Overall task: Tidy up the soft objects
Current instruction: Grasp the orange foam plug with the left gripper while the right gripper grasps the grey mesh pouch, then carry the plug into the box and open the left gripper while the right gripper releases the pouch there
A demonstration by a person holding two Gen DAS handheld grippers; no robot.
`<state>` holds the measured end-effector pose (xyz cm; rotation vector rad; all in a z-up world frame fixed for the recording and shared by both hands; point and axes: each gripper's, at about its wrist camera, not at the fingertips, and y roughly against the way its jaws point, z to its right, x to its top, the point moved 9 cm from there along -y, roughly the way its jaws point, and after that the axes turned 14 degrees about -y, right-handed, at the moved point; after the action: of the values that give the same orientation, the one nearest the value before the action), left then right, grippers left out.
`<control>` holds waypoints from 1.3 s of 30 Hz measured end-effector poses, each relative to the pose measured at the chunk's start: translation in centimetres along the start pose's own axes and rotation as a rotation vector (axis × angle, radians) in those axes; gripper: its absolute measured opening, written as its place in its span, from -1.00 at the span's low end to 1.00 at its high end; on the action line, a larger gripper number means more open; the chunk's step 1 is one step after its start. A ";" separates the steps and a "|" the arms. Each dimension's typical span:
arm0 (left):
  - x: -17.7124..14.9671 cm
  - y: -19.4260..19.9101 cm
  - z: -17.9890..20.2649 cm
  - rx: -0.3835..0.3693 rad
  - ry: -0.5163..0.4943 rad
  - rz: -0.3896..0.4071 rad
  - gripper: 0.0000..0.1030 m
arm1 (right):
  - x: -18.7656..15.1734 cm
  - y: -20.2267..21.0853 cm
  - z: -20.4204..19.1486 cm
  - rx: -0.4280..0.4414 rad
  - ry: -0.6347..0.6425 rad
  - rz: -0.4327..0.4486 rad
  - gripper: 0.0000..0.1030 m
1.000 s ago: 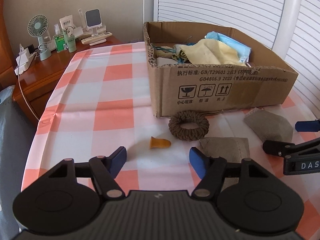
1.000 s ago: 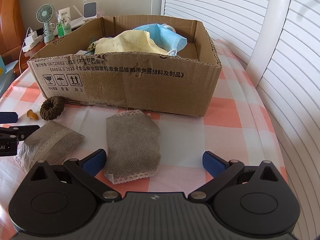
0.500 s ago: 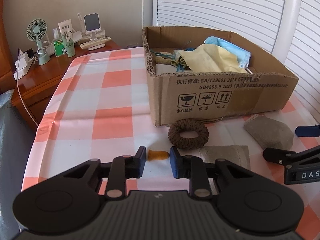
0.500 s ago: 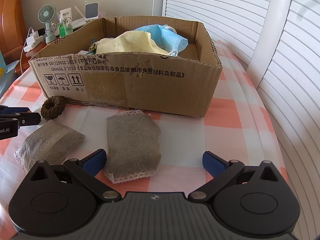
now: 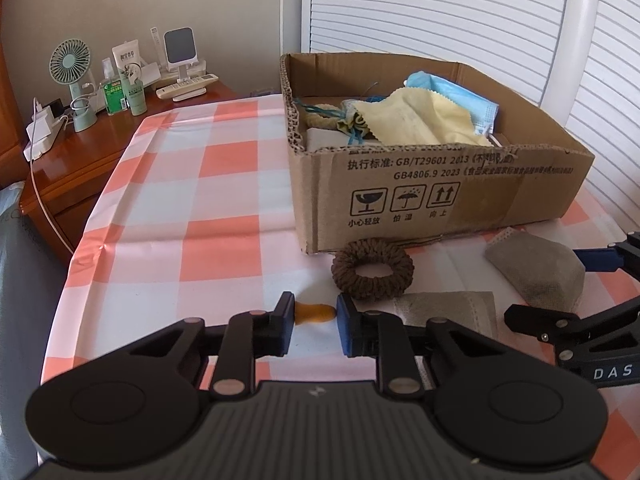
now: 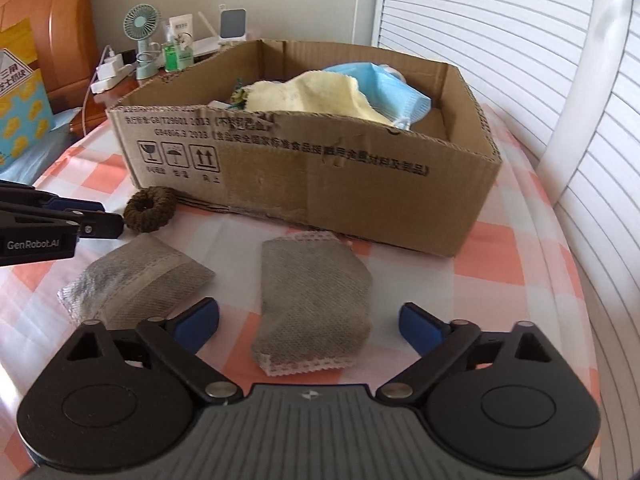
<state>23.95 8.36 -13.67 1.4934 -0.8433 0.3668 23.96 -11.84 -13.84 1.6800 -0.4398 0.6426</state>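
Checked pink-and-white cloth [image 5: 224,216] covers the table, with a cardboard box [image 5: 440,200] holding a yellow cloth [image 5: 416,120] and a blue face mask [image 5: 460,94] standing ahead of both tongs. Closed to their narrowest, the left gripper [image 5: 315,314] has its blue pads clamped on a small orange rubber piece [image 5: 316,313], with a brown scrunchie [image 5: 372,270] just beyond its right pad. The right gripper [image 6: 308,322] is closing with its jaws wide, a grey sachet [image 6: 316,300] lying between the pads untouched and a second grey sachet [image 6: 136,276] just left of them.

Right gripper [image 6: 308,322] fingers closing around grey pouch [image 6: 314,300].
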 end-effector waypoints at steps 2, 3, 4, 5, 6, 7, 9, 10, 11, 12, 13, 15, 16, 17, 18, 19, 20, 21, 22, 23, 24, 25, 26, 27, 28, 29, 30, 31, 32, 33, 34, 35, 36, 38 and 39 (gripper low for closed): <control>0.0 0.0 0.0 0.000 -0.001 0.000 -0.59 | 0.2 0.1 -0.4 0.013 0.015 0.006 0.60; 0.0 0.0 0.0 -0.001 -0.002 -0.001 -0.59 | 0.3 0.1 -0.6 0.018 0.021 0.008 0.57; 0.0 0.0 0.0 -0.002 -0.002 -0.001 -0.59 | 0.4 0.1 -0.7 0.021 0.027 0.011 0.52; 0.0 0.0 0.0 -0.003 -0.001 -0.001 -0.59 | 0.4 0.1 -0.9 0.021 0.031 0.011 0.42; 0.0 0.0 0.0 -0.005 -0.001 -0.001 -0.59 | 0.5 0.1 -1.0 0.020 0.036 0.013 0.37; 0.0 0.0 0.0 -0.006 -0.003 -0.002 -0.59 | 0.6 0.1 -1.1 0.020 0.039 0.015 0.25; 0.0 0.0 0.0 -0.009 -0.003 -0.002 -0.59 | 0.8 0.2 -1.2 0.023 0.037 0.015 0.13; 0.0 0.0 0.0 -0.010 -0.003 -0.002 -0.59 | 0.7 0.2 -1.2 0.023 0.033 0.017 0.11; 0.0 0.0 0.0 -0.011 -0.003 -0.001 -0.59 | 0.8 0.3 -1.1 0.020 0.029 0.018 0.11; 0.0 0.0 0.0 -0.012 -0.003 0.000 -0.59 | 0.7 0.3 -1.1 0.019 0.026 0.019 0.11; 0.0 0.0 0.0 -0.012 -0.005 0.000 -0.59 | 0.7 0.3 -1.1 0.020 0.023 0.021 0.11; 0.0 0.0 0.0 -0.014 -0.007 -0.001 -0.59 | 0.7 0.3 -1.2 0.020 0.027 0.023 0.15; 0.0 0.0 0.0 -0.015 -0.006 -0.001 -0.59 | 0.7 0.3 -1.1 0.019 0.030 0.023 0.17; 0.0 0.0 0.0 -0.016 -0.006 -0.001 -0.59 | 0.7 0.3 -1.1 0.017 0.028 0.023 0.17; 0.0 0.0 0.0 -0.016 -0.006 0.000 -0.59 | 0.8 0.2 -1.0 0.018 0.028 0.024 0.17; 0.0 0.0 0.0 -0.017 -0.006 0.000 -0.59 | 0.8 0.2 -1.0 0.023 0.027 0.025 0.17; 0.0 0.0 0.0 -0.017 -0.006 0.000 -0.59 | 0.8 0.2 -1.0 0.026 0.027 0.025 0.17; 0.0 0.0 0.0 -0.017 -0.006 -0.001 -0.59 | 0.8 0.2 -1.0 0.028 0.029 0.025 0.17; 0.0 0.0 0.0 -0.016 -0.005 0.000 -0.59 | 0.8 0.2 -1.0 0.027 0.033 0.026 0.15; 0.0 0.0 0.0 -0.017 -0.005 0.000 -0.59 | 0.8 0.2 -1.0 0.027 0.035 0.025 0.09; 0.0 0.0 0.0 -0.017 -0.006 0.000 -0.59 | 0.8 0.2 -1.0 0.027 0.034 0.024 0.08; 0.0 0.0 0.0 -0.019 -0.006 0.000 -0.59 | 0.8 0.2 -1.1 0.025 0.033 0.024 0.04; 0.0 0.0 0.0 -0.021 -0.004 -0.001 -0.59 | 0.9 0.3 -1.2 0.022 0.033 0.025 0.00; -0.1 0.0 0.0 -0.022 -0.004 0.000 -0.59 | 0.9 0.3 -1.2 0.018 0.034 0.027 -0.02; -0.1 0.0 0.0 -0.025 -0.004 -0.001 -0.59 | 0.9 0.4 -1.3 0.017 0.033 0.029 -0.05; 0.0 0.0 0.0 -0.027 -0.002 -0.001 -0.59 | 0.9 0.5 -1.3 0.016 0.032 0.030 -0.08; -0.1 0.0 -0.1 -0.030 -0.001 -0.001 -0.59 | 0.9 0.5 -1.3 0.017 0.029 0.031 -0.09; -0.1 0.1 -0.1 -0.034 -0.001 0.000 -0.60 | 1.0 0.6 -1.3 0.017 0.025 0.031 -0.11; -0.1 0.1 -0.1 -0.038 -0.001 0.001 -0.60 | 1.0 0.7 -1.3 0.017 0.021 0.032 -0.12; -0.1 0.2 0.0 -0.042 -0.003 0.001 -0.60 | 1.0 0.8 -1.3 0.017 0.018 0.033 -0.12; -0.1 0.2 -0.1 -0.045 -0.005 0.002 -0.60 | 0.9 0.9 -1.3 0.016 0.015 0.035 -0.13; -0.1 0.3 -0.1 -0.048 -0.009 0.004 -0.60 | 0.9 1.0 -1.3 0.016 0.013 0.035 -0.14; -0.1 0.4 -0.1 -0.051 -0.012 0.006 -0.60 | 0.9 1.1 -1.3 0.016 0.012 0.035 -0.14; -0.1 0.6 -0.1 -0.055 -0.018 0.010 -0.60 | 0.8 1.3 -1.3 0.014 0.014 0.035 -0.14; -0.1 0.7 -0.1 -0.058 -0.020 0.012 -0.60 | 0.8 1.3 -1.3 0.013 0.014 0.035 -0.14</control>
<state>23.35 8.53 -13.23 1.4413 -0.8721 0.3335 23.53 -10.78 -12.17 1.6826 -0.4566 0.6839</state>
